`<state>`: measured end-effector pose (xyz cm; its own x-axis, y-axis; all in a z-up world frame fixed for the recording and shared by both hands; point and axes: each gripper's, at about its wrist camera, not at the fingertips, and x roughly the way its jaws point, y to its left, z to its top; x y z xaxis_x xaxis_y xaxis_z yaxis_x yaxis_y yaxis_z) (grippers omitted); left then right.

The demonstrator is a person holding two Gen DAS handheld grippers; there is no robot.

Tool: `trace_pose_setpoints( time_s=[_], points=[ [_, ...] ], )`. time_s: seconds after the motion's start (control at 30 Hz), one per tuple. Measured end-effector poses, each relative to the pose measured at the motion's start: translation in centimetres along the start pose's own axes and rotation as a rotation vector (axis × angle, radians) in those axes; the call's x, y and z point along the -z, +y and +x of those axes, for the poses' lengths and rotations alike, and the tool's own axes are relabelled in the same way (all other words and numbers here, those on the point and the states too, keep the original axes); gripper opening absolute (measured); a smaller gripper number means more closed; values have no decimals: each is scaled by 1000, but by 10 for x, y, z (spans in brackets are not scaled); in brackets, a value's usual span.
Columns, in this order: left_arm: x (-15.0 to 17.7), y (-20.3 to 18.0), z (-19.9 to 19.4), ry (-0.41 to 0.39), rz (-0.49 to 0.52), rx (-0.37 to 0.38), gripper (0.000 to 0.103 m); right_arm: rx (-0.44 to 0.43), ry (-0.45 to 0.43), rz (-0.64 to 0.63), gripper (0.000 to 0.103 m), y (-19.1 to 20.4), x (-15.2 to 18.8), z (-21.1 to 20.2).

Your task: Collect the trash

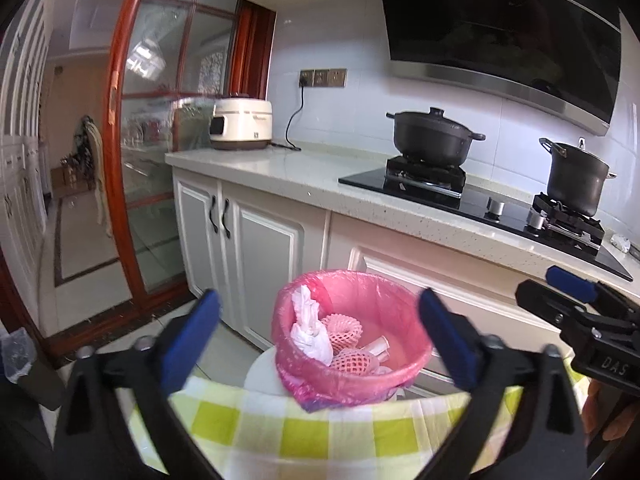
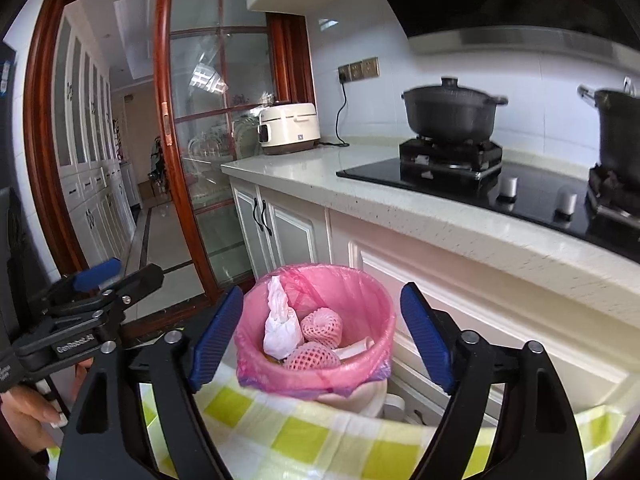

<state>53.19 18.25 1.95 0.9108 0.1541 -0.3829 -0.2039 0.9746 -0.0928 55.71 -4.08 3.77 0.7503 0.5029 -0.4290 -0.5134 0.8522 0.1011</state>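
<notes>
Here, the biggest thing ahead of you is the pale speckled stone counter over white panelled cabinets, with a black glass hob set into it. Nearer you lies a table edge under a yellow, green and white checked cloth, and just past that edge stands the round bin lined with a pink plastic bag.

Your left gripper has its blue-padded jaws spread wide with nothing between the pads; the bin shows in the gap, beyond the fingertips and apart from them. Your right gripper is the same: jaws well apart, clamped on nothing, framing the bin from either side without touching it.

The trash lies inside the bag: a crumpled white tissue wad against the left wall, two pink foam fruit nets beside it, and a small pale tube-like piece to their right.

The left view alone shows the second dark pot whole on the right burner and a small white crumpled scrap on the counter's far right. The right view alone shows the pale bin body under the liner and your fingers on the left gripper's handle.
</notes>
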Motion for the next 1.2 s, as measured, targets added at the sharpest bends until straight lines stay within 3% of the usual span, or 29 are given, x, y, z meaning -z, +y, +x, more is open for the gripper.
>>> trace_pose_setpoints(
  time_s=[0.13, 0.37, 0.63, 0.93, 1.2],
  points=[
    [-5, -3, -43, -3, 38, -49, 98, 15, 47, -13, 85, 2, -6, -31],
    [-7, -5, -114, -18, 17, -47, 98, 35, 74, -3, 85, 13, -10, -88],
    [14, -24, -184, -33, 74, -75, 98, 27, 69, 25, 85, 32, 16, -147],
    [35, -24, -223, -8, 16, -50, 98, 39, 45, 26, 85, 48, 47, -197],
    [44, -30, -240, 0, 30, -47, 99, 62, 46, 5, 85, 54, 54, -217]
  ],
)
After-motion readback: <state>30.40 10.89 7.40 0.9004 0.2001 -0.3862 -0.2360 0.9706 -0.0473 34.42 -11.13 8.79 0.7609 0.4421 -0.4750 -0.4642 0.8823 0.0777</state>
